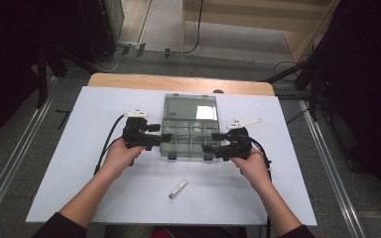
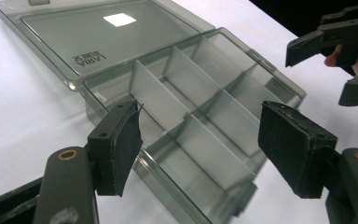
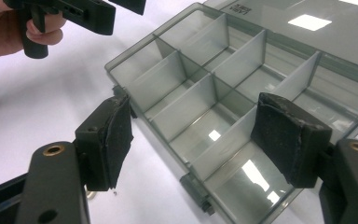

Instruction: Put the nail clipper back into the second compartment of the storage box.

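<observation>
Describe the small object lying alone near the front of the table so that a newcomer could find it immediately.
On the white table, look nearer the person than the open clear organiser box. A small white stick-like object lies there alone between the forearms, slanted, far smaller than the box.

High view looks down; both gripper views closely share the organizer box [image 1: 190, 133].

Both forearms reach in from the near edge, sleeves dark. Left gripper [image 1: 164, 138] held level, pointing right, jaws spread wide. Right gripper [image 1: 207, 142] level, pointing left, jaws likewise wide apart. Tips face each other, apart.
</observation>
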Demonstrator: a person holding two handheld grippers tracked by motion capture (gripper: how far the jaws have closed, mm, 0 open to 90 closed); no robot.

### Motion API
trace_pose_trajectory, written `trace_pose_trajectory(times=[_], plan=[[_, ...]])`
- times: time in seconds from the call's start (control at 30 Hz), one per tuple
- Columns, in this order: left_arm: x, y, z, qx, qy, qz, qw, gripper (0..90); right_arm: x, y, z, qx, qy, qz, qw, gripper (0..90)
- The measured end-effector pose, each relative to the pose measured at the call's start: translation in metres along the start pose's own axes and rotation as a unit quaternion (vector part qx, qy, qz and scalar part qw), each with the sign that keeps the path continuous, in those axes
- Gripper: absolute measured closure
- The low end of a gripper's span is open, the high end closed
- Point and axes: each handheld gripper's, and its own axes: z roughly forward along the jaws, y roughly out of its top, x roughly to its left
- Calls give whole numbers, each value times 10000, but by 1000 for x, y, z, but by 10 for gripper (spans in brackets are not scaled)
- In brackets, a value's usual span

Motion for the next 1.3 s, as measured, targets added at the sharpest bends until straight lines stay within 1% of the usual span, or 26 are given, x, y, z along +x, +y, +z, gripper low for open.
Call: trace_pose_trajectory(times=[0.07, 0.13, 0.23, 0.33, 0.43, 0.5, 0.53, 0.57, 0.6, 0.73, 0.83, 0.93, 1.03, 1.1, 1.2, 1.3], plan=[[-3, -2, -4, 36, -7, 74, 10000, 295, 2, -2, -1, -25, 18, -18, 10000, 289], [-4, -4, -6, 25, -12, 88, 10000, 295, 4, -4, -2, -19, 47, -34, 10000, 289], [-7, -10, -13, 19, -35, 142, 9999, 295, 7, -6, -4, 2, 88, -57, 9999, 288], [-9, -12, -16, 4, -48, 137, 9999, 295, 9, -7, -4, -10, 110, -75, 9999, 287], [-11, -16, -19, 11, -55, 184, 9998, 295, 11, -10, -5, -6, 142, -88, 9999, 286], [-13, -19, -20, 4, -55, 232, 9997, 295, 13, -12, -5, 11, 157, -108, 9998, 286], [-14, -23, -21, 5, -41, 315, 9995, 295, 14, -14, -6, 34, 167, -109, 9998, 286], [-14, -23, -21, 5, -41, 315, 9995, 295, 15, -14, -6, 30, 182, -133, 9997, 285], [-14, -26, -23, 32, -46, 343, 9994, 295, 16, -15, -6, 34, 194, -123, 9997, 285], [-15, -31, -26, 45, -59, 344, 9994, 295, 18, -20, -7, 53, 240, -141, 9996, 285], [-15, -36, -31, 74, -75, 346, 9993, 295, 20, -22, -8, 116, 270, -158, 9994, 282], [-16, -41, -37, 50, -87, 362, 9993, 295, 23, -24, -9, 123, 297, -179, 9993, 282], [-17, -46, -43, 29, -119, 432, 9990, 295, 26, -26, -10, 138, 305, -221, 9992, 282], [-16, -49, -47, 24, -114, 410, 9991, 295, 27, -27, -11, 148, 305, -267, 9991, 282], [-17, -52, -52, 49, -103, 425, 9990, 295, 29, -30, -13, 180, 330, -273, 9989, 281], [-17, -54, -56, 21, -106, 420, 9991, 295, 31, -31, -14, 193, 352, -267, 9988, 281]])
